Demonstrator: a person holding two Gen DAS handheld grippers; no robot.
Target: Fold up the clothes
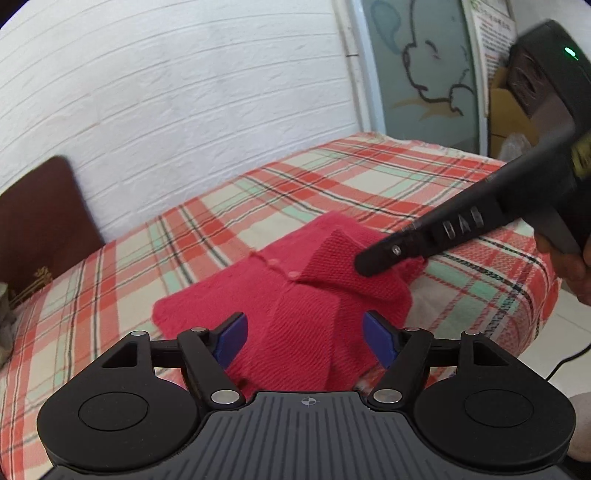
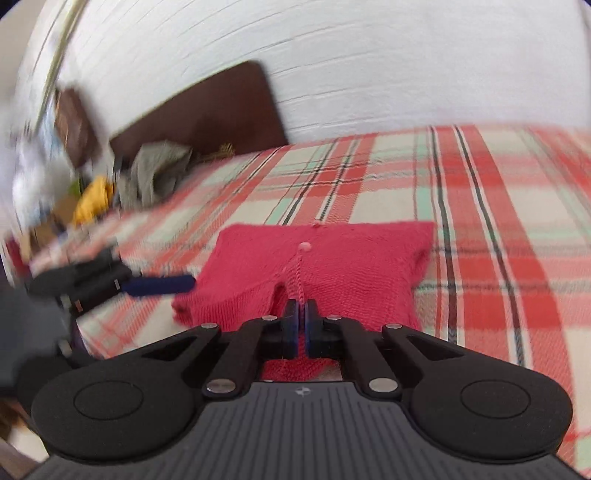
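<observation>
Right gripper (image 1: 373, 264) finger reads "DAS" (raised letters); wall poster (image 1: 493, 33) illegible.

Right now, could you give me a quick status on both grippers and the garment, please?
Left gripper open, straddling the near fold. Right gripper shut on the red knitted garment, partly folded on the plaid bed cover. Nothing in the way.

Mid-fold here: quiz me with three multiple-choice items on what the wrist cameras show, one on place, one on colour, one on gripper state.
1. Where does the knitted garment lie?
A on the plaid bedspread
B on the floor
C on a chair

2. Its colour?
A yellow
B red-pink
C grey

3. The right gripper is:
A wide open
B out of view
C shut on the garment

Answers: 1 A, plaid cloth shows around it; 2 B, red-pink knit in both views; 3 C, fingers pinch an edge, while the left gripper is open.
</observation>
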